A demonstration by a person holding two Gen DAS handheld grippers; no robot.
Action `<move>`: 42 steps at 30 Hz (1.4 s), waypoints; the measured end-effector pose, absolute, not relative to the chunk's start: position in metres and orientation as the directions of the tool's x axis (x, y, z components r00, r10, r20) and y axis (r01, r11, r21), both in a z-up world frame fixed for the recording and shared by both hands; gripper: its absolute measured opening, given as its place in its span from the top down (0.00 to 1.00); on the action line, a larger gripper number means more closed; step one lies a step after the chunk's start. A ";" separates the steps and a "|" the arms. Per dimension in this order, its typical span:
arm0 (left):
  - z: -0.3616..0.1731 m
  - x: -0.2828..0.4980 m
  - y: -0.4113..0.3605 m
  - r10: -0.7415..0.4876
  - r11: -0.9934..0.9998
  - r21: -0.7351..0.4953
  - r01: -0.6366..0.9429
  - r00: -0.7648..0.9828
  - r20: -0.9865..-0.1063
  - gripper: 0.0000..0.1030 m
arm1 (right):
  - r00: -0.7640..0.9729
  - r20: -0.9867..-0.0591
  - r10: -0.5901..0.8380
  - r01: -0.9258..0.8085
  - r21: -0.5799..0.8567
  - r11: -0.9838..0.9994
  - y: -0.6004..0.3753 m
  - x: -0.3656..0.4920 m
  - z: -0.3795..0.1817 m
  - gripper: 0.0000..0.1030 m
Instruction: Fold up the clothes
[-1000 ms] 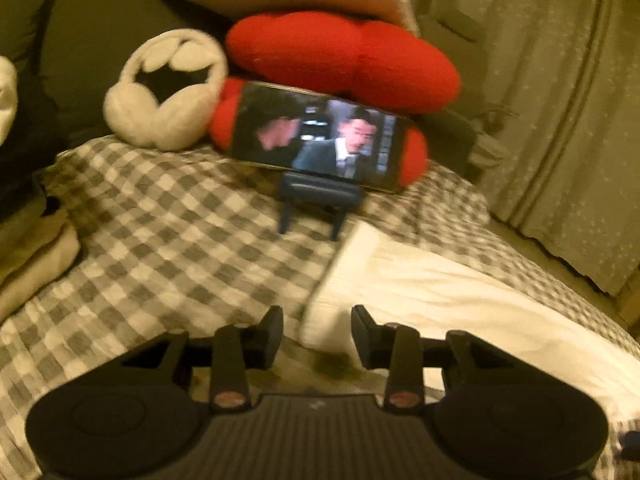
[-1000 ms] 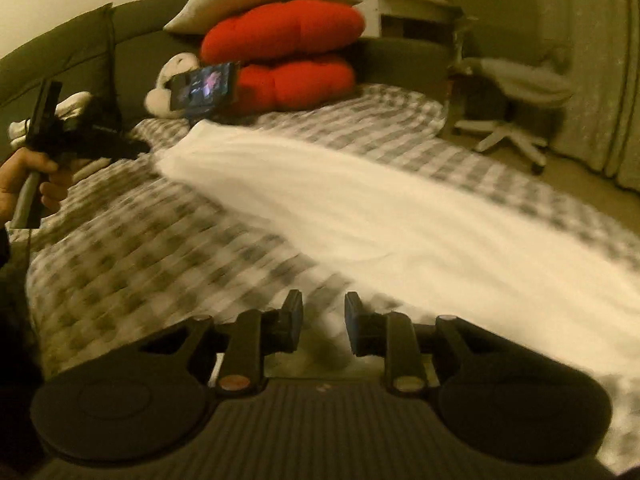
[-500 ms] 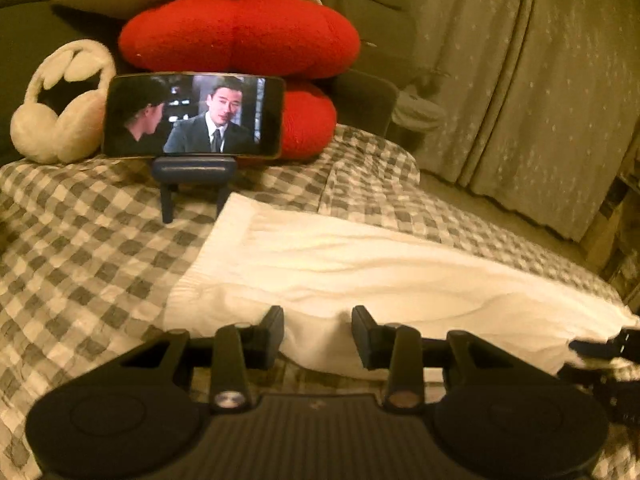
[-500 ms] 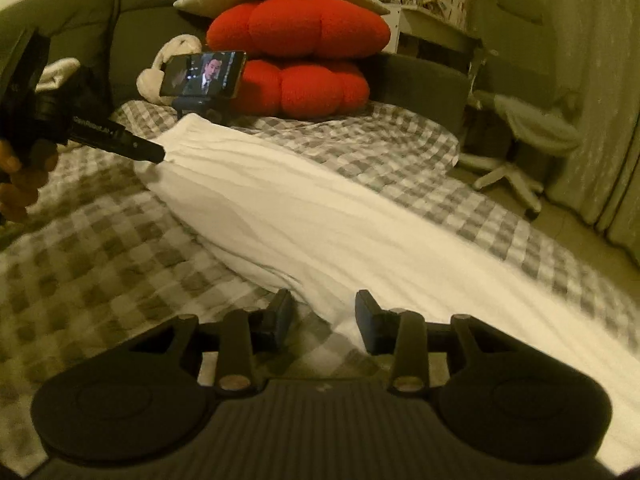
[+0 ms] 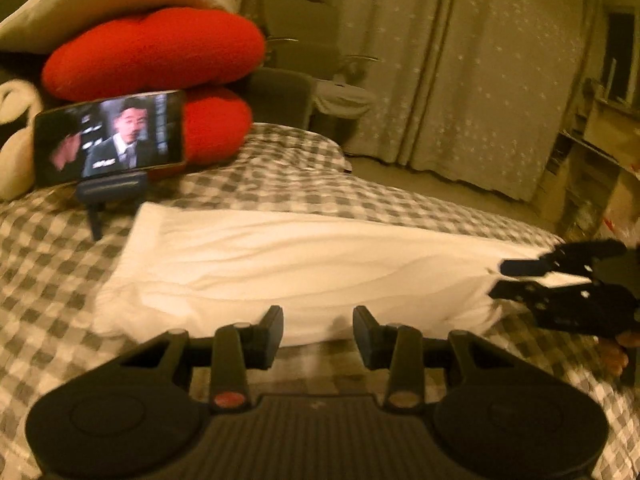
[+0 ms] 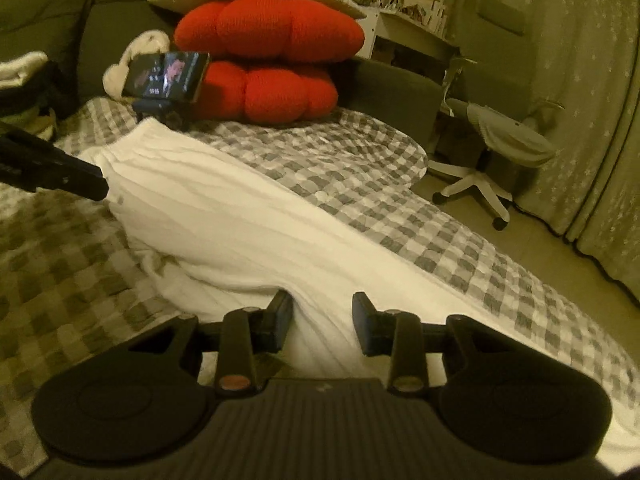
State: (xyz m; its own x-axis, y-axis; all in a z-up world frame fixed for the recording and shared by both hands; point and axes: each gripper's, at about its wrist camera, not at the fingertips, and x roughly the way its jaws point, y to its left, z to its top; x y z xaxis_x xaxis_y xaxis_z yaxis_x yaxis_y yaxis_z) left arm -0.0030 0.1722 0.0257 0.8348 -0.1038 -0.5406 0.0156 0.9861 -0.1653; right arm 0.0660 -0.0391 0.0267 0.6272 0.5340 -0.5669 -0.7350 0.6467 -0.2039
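Observation:
A long white garment lies folded lengthwise on the grey checked bedspread. My left gripper hovers at the garment's near long edge. Its jaws are easing open, with only the cloth's hem showing between the fingertips and neither pad pressing on it. In the right wrist view the left gripper sits at the garment's far left end. My right gripper is open over the other end of the garment, with cloth lying between its fingers. The left wrist view shows the right gripper at that end, fingers apart.
A phone playing video stands on a small holder near the garment's far end. Two red cushions, a pale pillow and a white plush toy line the headboard. An office chair and curtains lie beyond the bed.
Both views have swung across the bed. The right gripper has come into the left wrist view at the garment's right end. In the right wrist view the left gripper has slid toward the left edge.

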 end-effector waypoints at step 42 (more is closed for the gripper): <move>0.016 0.033 0.198 -0.091 0.970 -0.236 -0.064 0.802 -0.591 0.55 | 0.300 -0.574 0.762 -0.840 0.220 0.496 0.001 0.051 0.026 0.56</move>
